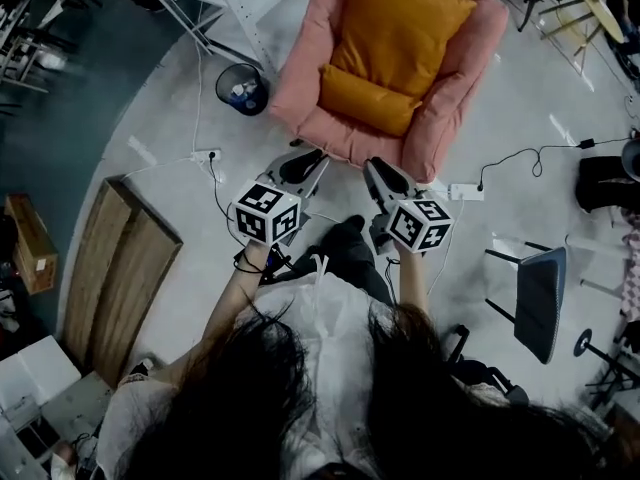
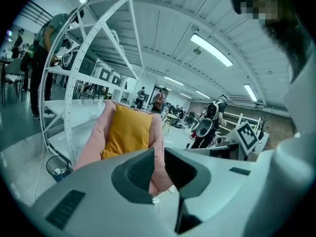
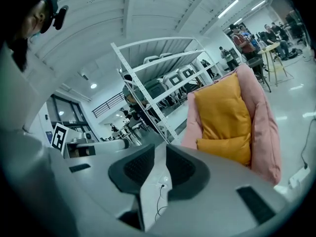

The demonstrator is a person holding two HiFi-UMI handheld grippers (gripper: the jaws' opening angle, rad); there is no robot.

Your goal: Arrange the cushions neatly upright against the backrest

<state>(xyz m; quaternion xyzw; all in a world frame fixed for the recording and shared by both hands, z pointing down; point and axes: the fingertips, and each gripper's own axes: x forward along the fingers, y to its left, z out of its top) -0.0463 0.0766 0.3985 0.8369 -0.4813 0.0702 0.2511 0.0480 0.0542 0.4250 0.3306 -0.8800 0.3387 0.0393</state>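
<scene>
While the waste bin [image 1: 241, 88] stands clear off the armchair's [image 1: 300, 76] left corner, the left gripper [image 1: 305, 160] and right gripper [image 1: 385, 175] – both with jaws narrowly parted, empty – face the seat's front edge, about equally near the small cushion [image 1: 368, 100] lying crosswise below the large cushion [image 1: 400, 18], which leans on the backrest [image 3: 245, 72].

A pink chair [image 1: 455, 88] stands on the grey floor [image 1: 520, 118]. A big yellow cushion [image 1: 400, 23] leans on its back. A small yellow cushion [image 1: 368, 100] lies at the seat's front edge.
</scene>
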